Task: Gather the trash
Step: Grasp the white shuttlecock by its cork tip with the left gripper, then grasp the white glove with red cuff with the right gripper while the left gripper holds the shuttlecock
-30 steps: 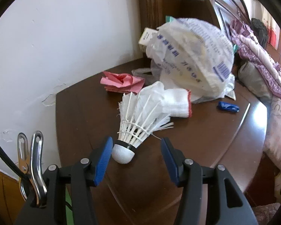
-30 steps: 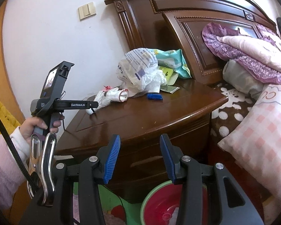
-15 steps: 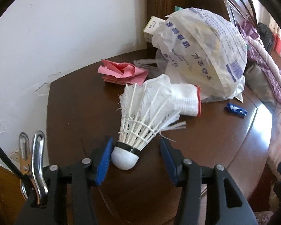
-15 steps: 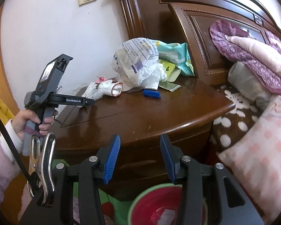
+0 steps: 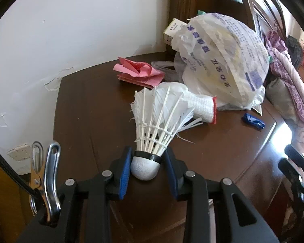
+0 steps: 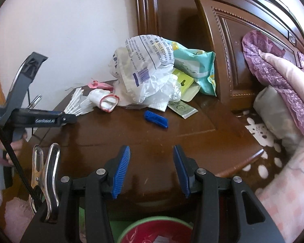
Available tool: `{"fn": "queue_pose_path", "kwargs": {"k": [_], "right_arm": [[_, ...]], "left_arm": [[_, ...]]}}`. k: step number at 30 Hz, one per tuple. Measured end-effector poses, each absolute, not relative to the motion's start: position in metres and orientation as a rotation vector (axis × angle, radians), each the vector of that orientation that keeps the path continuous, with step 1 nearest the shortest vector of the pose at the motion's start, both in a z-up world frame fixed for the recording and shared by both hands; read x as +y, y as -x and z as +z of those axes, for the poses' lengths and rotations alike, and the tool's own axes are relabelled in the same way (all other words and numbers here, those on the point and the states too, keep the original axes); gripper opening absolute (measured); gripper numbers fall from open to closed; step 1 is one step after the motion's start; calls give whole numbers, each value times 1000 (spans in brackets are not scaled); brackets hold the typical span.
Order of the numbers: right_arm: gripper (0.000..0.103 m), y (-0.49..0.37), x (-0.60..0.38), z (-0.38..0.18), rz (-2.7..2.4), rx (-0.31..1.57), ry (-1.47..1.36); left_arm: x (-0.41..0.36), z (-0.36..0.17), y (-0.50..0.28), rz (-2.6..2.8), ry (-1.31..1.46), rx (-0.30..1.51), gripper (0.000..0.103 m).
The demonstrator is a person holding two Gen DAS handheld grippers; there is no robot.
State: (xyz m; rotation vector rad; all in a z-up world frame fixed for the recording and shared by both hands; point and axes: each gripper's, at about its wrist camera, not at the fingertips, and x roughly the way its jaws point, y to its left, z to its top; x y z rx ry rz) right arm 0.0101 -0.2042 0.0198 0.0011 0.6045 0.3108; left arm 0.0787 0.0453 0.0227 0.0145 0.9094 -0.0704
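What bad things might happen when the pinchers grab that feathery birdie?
The left gripper is closing on the shuttlecock at its round cork end, so it might squirt out of the pads. Its feathers lean against the white glove, which might get dragged along. The bin sits low below the nightstand, so a loosely pinched birdie may fall on the way.

Dark wooden counter [image 6: 172, 137] against a peeling white wall [image 5: 71, 40], carved headboard [image 6: 243, 40] and bed pillows [image 6: 277, 109] alongside.
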Motion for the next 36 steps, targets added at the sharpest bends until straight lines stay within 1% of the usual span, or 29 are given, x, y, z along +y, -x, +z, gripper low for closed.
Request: {"fn": "queue_pose_path", "kwargs": {"k": [6,10,14,20,25,30,36], "right_arm": [[45,-32,-202,23,304,619,20],[45,-50,-201,26,307,637,20],[45,-71,-196,24,310,670,36],[45,-95,-187,19,297,701,81],[45,-86,-180,32,413,672,-18],[45,-79,-149,40,556,692,-31],[45,-89,-121,39,554,707,-33]], "left_arm": [[49,29,-65,-138,32,912,33],[49,31,-56,-182,61,924,31],[49,36,-51,-195,56,916,28],[49,34,-49,-194,38,921,28],[45,31,-50,-210,23,927,28],[39,27,-43,-252,16,935,28],[37,26,-36,-266,-3,922,28]]}}
